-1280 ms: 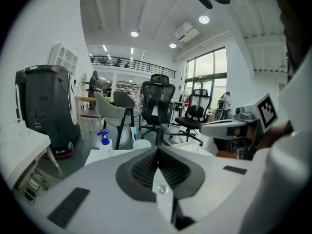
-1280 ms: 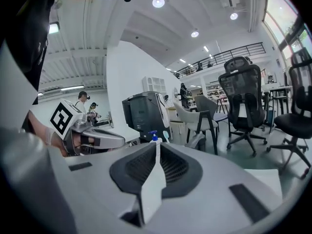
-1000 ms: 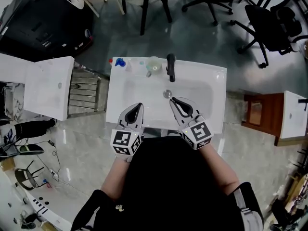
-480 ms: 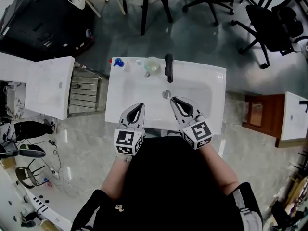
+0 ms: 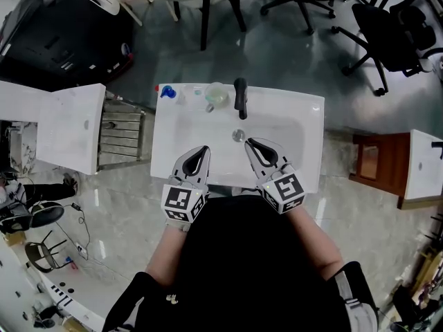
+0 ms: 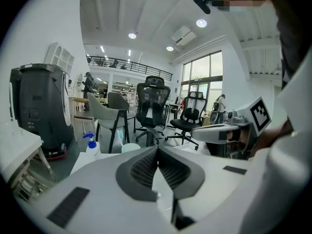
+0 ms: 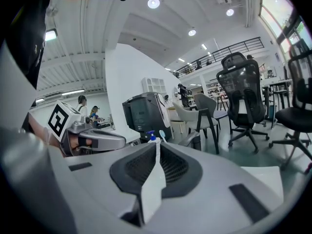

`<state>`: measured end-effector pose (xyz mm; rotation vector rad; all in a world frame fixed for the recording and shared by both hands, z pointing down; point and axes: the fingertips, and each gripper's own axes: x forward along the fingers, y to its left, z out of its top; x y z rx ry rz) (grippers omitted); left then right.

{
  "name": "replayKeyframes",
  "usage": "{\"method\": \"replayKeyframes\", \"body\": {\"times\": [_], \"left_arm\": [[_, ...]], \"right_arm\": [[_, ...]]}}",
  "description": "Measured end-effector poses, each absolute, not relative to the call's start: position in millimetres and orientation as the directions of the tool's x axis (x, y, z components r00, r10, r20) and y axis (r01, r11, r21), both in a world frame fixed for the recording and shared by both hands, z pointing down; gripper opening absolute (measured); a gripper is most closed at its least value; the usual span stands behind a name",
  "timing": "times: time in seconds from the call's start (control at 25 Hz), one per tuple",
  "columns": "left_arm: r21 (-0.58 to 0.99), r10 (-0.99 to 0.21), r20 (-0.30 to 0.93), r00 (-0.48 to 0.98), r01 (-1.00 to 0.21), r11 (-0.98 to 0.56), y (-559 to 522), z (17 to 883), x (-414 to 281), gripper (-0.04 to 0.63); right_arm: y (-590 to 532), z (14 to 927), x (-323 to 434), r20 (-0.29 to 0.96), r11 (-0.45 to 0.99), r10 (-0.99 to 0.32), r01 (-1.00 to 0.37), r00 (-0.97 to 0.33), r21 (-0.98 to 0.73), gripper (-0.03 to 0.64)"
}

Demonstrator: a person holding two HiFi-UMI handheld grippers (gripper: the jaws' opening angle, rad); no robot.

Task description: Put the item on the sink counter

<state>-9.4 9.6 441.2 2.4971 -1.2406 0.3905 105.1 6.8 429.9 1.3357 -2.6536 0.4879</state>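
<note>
Both your tools are closed with nothing in them: the left gripper (image 5: 202,149) and the right gripper (image 5: 249,143) hover side by side over the near edge of the sink (image 5: 308,120), pads pressed together; no item is in hand, and I cannot tell which item the task means; the only loose things in view already stand on the back rim, a blue-topped pump bottle (image 5: 168,91) at the left corner and a pale cup (image 5: 217,95) just left of the faucet (image 5: 240,97); the bottle is probably light, stiff plastic, smooth and perhaps wet, so take it across the body below the pump head, not by the nozzle; the cup is likely light and easy to tip, so close on its wall low down and keep it upright.
</note>
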Motion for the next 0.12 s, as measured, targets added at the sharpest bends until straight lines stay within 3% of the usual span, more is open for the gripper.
{"method": "replayKeyframes", "body": {"times": [0.12], "left_arm": [[0.149, -0.723, 0.391, 0.57, -0.814, -0.561, 7.6, 441.9, -12.7, 0.021]], "right_arm": [[6.0, 430.7, 104.7, 0.26, 0.554, -0.758, -0.801, -0.598, -0.227, 0.043]]}}
